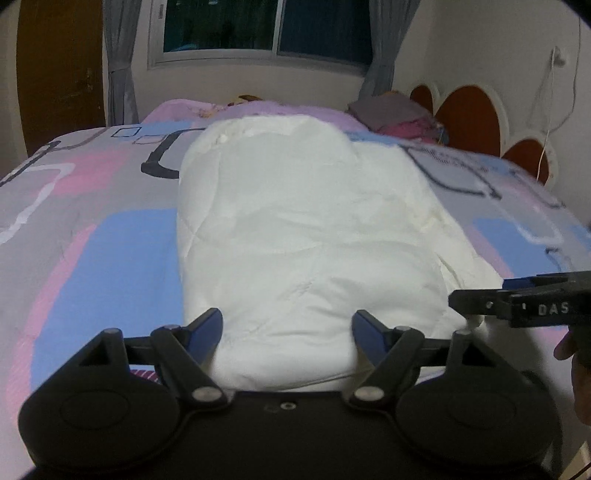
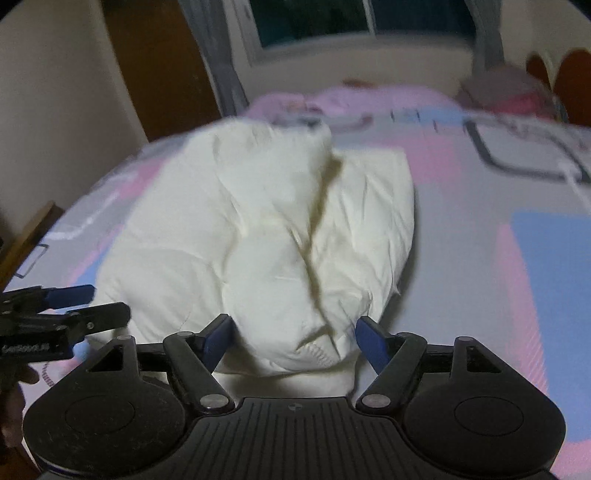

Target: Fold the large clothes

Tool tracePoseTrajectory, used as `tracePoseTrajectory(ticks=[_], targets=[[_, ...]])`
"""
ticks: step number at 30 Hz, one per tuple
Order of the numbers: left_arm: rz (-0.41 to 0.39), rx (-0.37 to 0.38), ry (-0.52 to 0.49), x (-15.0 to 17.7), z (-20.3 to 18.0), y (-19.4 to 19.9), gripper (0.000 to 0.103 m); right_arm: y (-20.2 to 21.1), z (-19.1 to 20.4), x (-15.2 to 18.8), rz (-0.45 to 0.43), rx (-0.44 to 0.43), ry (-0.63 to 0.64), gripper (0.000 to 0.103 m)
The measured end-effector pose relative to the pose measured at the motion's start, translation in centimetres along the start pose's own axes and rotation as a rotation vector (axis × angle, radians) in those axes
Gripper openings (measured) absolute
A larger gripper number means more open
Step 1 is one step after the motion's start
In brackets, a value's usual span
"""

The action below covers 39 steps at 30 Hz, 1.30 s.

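A large puffy white garment [image 1: 303,236] lies folded into a long bundle on the bed [image 1: 92,258]. My left gripper [image 1: 287,328] is open, its blue fingertips on either side of the garment's near end. My right gripper [image 2: 293,334] is open too, its fingertips on either side of the garment's near right end [image 2: 280,266]. In the left wrist view the right gripper [image 1: 517,302] shows side-on at the right edge, by the garment's corner. In the right wrist view the left gripper [image 2: 70,306] shows at the left edge beside the garment.
The bed cover has pink, blue and grey blocks. Folded clothes [image 1: 399,114] are piled at the far right by the headboard [image 1: 469,118]. A window [image 1: 266,26] with grey curtains is behind the bed, a brown door [image 1: 59,74] at far left.
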State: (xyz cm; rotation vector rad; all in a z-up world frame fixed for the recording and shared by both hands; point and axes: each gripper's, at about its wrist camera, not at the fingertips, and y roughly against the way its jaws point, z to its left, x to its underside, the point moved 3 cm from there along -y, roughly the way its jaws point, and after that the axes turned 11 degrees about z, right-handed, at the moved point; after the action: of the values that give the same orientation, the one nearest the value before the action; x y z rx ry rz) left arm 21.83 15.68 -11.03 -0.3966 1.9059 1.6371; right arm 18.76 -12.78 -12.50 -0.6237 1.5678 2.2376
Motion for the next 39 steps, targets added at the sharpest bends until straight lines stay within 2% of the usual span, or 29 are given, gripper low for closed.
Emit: tracePoseTrajectory(ticks=[4,8,11,13,15,16,17,18,19,23,28,31,39], targets=[[0.020,-0.030,-0.001,0.2,0.1,0.9,0.074,2.1,0.2,0.2,-0.022,0.000,-0.010,0.073],[-0.011,-0.028,0.042,2.2,0.5,4.2,0.073,6.9,0.5,2.1,-0.081,0.006,0.007,0.073],[-0.033,-0.022,0.057,3.8,-0.6,7.6,0.073,10.5,0.4,4.2,-0.100,0.002,-0.025,0.073],[-0.070,-0.024,0.047,4.6,-1.8,10.2,0.078,12.7,0.5,5.5,-0.120,-0.003,-0.039,0.073],[-0.099,-0.039,0.041,5.3,-3.2,12.3,0.094,14.5,0.7,6.4,-0.126,-0.002,-0.049,0.073],[-0.127,-0.059,0.040,5.6,-3.8,13.4,0.098,15.3,0.9,6.8,-0.130,0.007,-0.050,0.074],[-0.156,-0.087,0.045,5.9,-4.4,14.3,0.103,16.2,1.1,7.3,-0.138,0.027,-0.054,0.086],[-0.174,-0.107,0.050,6.0,-4.7,14.9,0.103,17.0,1.3,7.7,-0.147,0.059,-0.061,0.100],[-0.178,-0.122,0.056,6.2,-5.0,15.5,0.103,17.8,1.4,7.9,-0.163,0.084,-0.060,0.103],[-0.182,-0.115,0.085,7.5,-6.1,17.9,0.103,20.8,2.3,9.7,-0.198,0.106,-0.042,0.103],[-0.202,-0.111,0.065,9.8,-7.9,20.8,0.103,23.6,3.7,12.3,-0.225,0.103,-0.042,0.103],[-0.217,-0.115,0.064,10.6,-8.8,22.1,0.103,24.3,4.6,13.7,-0.217,0.143,-0.027,0.103],[-0.259,-0.103,0.052,12.0,-10.1,24.2,0.103,25.3,5.8,15.5,-0.218,0.173,-0.008,0.103]])
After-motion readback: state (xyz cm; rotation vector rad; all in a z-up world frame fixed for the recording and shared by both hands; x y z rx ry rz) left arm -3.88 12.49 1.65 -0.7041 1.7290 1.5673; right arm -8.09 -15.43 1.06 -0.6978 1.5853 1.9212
